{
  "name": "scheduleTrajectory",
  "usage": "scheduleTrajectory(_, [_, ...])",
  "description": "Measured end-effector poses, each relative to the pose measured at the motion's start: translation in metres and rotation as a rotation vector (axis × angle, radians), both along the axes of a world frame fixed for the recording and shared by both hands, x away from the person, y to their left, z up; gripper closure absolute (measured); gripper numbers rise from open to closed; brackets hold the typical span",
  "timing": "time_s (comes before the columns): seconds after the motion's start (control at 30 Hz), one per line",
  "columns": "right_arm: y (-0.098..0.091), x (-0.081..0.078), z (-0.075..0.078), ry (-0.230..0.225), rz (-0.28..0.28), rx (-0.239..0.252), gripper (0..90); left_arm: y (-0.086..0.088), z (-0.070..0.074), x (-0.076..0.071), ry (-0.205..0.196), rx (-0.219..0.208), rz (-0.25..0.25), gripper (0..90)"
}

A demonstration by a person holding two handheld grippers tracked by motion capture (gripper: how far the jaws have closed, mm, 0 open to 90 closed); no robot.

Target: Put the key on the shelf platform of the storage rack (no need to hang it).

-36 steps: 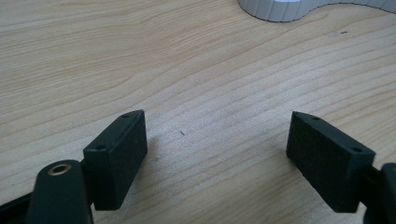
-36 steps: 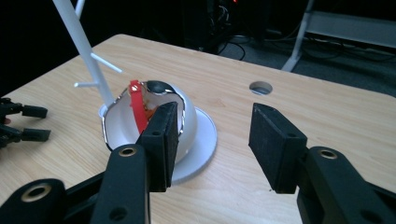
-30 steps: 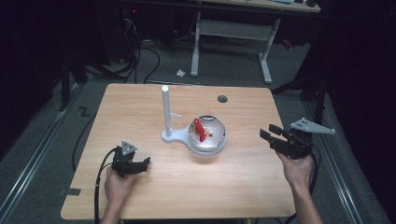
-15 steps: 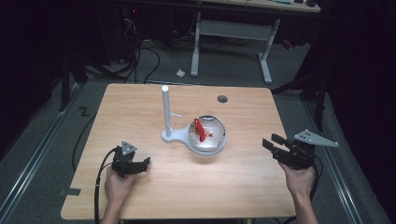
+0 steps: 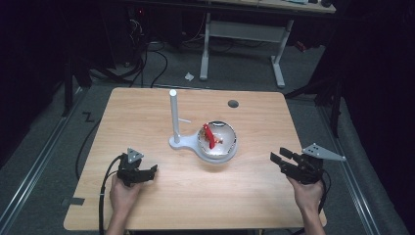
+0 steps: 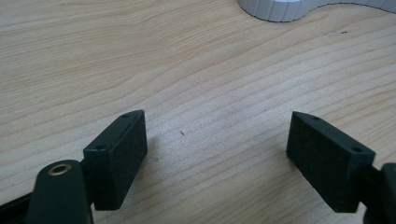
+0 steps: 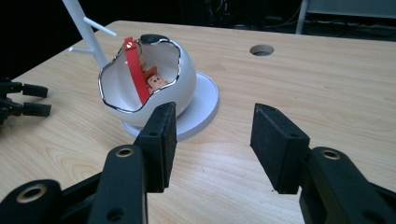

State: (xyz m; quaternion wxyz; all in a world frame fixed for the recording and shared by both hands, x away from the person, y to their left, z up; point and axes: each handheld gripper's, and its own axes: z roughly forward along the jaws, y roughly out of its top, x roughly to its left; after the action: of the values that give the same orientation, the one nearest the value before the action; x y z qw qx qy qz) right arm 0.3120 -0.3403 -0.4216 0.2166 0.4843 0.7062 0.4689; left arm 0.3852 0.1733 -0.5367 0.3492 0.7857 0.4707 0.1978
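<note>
Right tool (image 5: 283, 160) near table (image 5: 147, 107) edge, bare wood toward bowl (image 5: 218, 142)

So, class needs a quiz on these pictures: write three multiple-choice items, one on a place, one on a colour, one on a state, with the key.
1. Where is the egg-shaped white bowl?
A) beside the white stand's post
B) at the table's near edge
C) on the floor

2. What colour is the strap in the bowl?
A) blue
B) red
C) green

3. How do the right gripper jaws stand?
A) shut on the strap
B) shut on the post
C) apart, holding nothing

Key: 1 A, it sits on the stand's base; 2 B, plainly red; 3 C, bare table shows between them.
</note>
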Motion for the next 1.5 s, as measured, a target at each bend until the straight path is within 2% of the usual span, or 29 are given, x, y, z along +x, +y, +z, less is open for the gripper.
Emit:
scheduleTrajectory(0.37, [0.005,0.003,-0.021,0.029,0.003,0.02,50.8,0.0,0.0,0.0,0.0,0.0,0.0,20.8])
scheduleTrajectory(1.1, [0.013,0.01,-0.049,0.073,0.004,0.022,50.9,0.0,0.0,0.0,-0.002,0.0,0.001,20.9])
scheduleTrajectory(1.5, [0.015,0.016,-0.07,0.105,-0.003,0.014,50.8,0.0,0.0,0.0,-0.002,0.001,0.001,20.8])
